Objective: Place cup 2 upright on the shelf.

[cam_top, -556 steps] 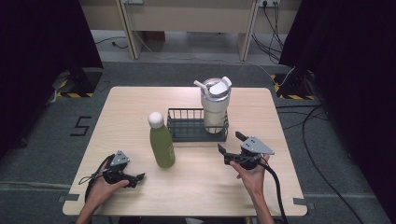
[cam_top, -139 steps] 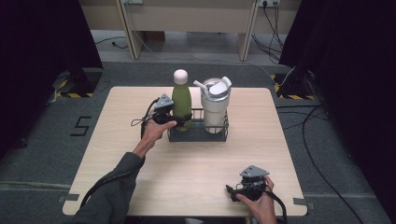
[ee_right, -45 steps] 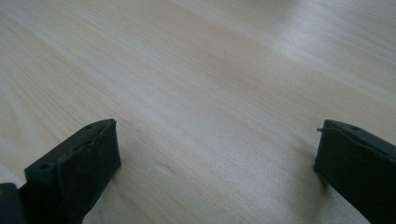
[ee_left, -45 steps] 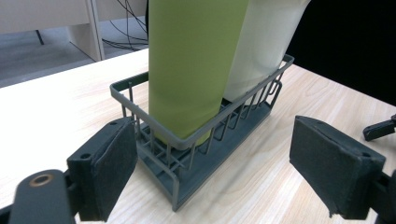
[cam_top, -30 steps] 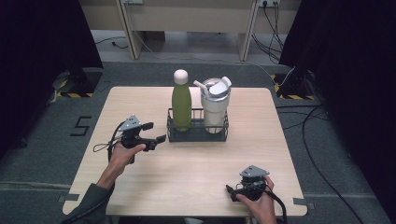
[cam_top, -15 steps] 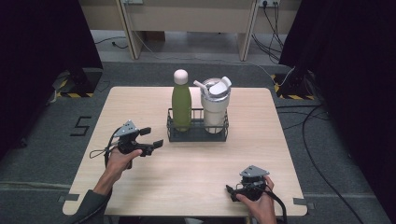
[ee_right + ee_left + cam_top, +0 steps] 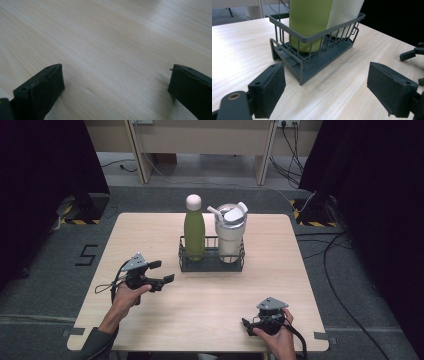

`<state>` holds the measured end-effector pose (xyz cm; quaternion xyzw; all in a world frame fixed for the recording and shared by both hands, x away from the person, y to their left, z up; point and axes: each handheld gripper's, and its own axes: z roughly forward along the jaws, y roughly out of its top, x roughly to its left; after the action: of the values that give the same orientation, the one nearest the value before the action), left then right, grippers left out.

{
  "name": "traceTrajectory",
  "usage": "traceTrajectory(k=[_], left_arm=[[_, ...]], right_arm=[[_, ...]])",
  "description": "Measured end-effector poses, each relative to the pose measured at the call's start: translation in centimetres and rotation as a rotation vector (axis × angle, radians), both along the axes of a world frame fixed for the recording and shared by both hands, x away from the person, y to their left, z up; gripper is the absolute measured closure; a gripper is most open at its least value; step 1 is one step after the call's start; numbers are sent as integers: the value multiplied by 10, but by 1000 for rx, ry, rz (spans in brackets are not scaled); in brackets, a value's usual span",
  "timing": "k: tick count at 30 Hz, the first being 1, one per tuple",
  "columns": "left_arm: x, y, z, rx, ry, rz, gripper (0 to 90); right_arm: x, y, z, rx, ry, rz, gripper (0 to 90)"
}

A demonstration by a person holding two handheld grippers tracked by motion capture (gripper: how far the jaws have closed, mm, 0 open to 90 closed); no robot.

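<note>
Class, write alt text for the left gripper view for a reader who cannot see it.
A dark wire rack stands on a pale wooden table, holding a green bottle beside a white tumbler. In the foreground, the left tongs are open with nothing between the two black pads, pointing at the rack's near corner.

In the left gripper view the top edge cuts off the green bottle (image 7: 308,23) and the white cup (image 7: 344,15) beside it, so neither lid shows, and the rack (image 7: 312,60) hides the foot of both. At the right edge, part of the right gripper (image 7: 412,53) is cut off (just a dark jaw tip and a bit of body show). In the high view, the bottom edge cuts both forearms, and the rack's wires are too fine to count.
</note>
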<state>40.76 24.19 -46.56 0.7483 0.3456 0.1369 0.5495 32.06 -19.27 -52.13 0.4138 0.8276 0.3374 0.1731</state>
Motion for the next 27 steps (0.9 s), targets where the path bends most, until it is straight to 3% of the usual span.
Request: traceTrajectory(k=[27], left_arm=[[-20,4,-17,25,29,-21,149]], right_arm=[[0,0,0,0,0,0,4]])
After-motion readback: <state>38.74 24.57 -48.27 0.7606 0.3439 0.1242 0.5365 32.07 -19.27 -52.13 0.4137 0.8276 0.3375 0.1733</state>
